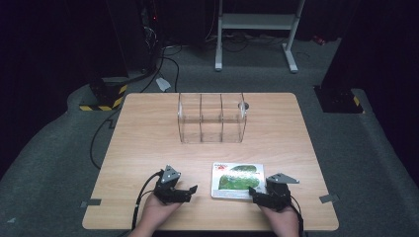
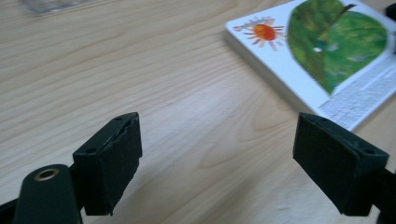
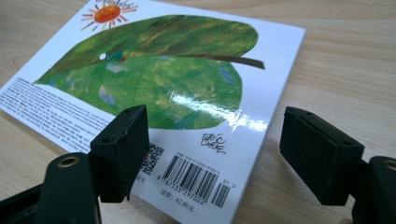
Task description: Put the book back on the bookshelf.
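A thin white book (image 1: 236, 179) lies flat on the wooden table (image 1: 148, 148), back cover up, with a large green leaf, an orange sun and a barcode (image 3: 194, 179). My right gripper (image 1: 260, 196) rests at the book's near right corner, open, its jaws straddling the barcode corner just above the cover (image 3: 210, 158). My left gripper (image 1: 184, 193) sits open on bare wood to the book's left, nothing between its jaws (image 2: 217, 163). The book (image 2: 322, 56) shows at the upper right of the left gripper view.
A clear plastic organiser (image 1: 211, 117) with three upright compartments stands at the table's far middle. A small dark round object (image 1: 243, 105) sits by its right end. Black cables (image 1: 143, 195) trail off the near edge. Bare wood lies between organiser and book.
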`<control>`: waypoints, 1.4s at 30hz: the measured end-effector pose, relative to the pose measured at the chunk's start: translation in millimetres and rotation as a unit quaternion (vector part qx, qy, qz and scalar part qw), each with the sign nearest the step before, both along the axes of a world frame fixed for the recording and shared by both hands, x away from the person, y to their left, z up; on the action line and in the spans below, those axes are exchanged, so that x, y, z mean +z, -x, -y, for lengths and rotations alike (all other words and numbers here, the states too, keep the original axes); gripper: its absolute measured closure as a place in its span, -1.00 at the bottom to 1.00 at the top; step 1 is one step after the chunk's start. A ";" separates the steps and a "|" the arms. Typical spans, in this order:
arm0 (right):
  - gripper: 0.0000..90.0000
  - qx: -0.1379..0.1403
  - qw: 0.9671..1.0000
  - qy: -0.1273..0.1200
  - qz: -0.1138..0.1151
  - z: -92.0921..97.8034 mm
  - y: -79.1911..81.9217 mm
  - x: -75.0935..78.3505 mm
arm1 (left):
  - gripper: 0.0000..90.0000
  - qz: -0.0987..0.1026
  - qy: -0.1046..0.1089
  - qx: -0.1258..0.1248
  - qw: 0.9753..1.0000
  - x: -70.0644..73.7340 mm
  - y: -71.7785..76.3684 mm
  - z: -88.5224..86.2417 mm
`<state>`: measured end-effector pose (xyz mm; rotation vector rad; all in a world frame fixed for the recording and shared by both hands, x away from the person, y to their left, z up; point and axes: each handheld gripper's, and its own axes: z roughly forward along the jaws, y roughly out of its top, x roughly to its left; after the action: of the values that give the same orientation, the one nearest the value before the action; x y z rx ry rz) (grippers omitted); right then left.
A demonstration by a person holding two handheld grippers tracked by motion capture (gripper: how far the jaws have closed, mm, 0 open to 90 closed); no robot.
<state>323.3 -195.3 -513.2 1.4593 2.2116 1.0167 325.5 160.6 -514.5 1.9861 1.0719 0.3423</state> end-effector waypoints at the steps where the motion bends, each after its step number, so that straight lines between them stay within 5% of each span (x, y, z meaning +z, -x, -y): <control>1: -0.47 0.001 1.000 -0.002 -0.003 -1.5 0.3 -0.3 | -0.65 -0.002 0.001 -0.006 1.000 0.0 0.8 3.1; 17: -0.51 0.027 1.000 -0.009 -0.009 -27.5 4.0 -2.2 | -0.61 -0.024 0.010 -0.026 0.999 -5.2 2.0 11.2; 20: -0.52 0.035 0.999 -0.009 -0.008 -36.1 5.2 -2.4 | -0.61 -0.035 0.033 -0.027 0.998 -4.0 3.2 10.9; 35: -0.45 0.051 0.998 -0.020 -0.020 -40.3 16.7 -2.5 | -0.60 -0.044 0.022 -0.065 0.997 -9.1 11.9 31.1; 42: -0.45 0.059 0.998 -0.021 -0.020 -56.9 11.6 -3.1 | -0.64 -0.041 0.013 -0.041 0.998 -8.6 9.3 19.2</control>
<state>311.8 -138.5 -516.3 1.3920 2.3421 1.0873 316.2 141.4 -523.1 2.0298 1.0362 0.2049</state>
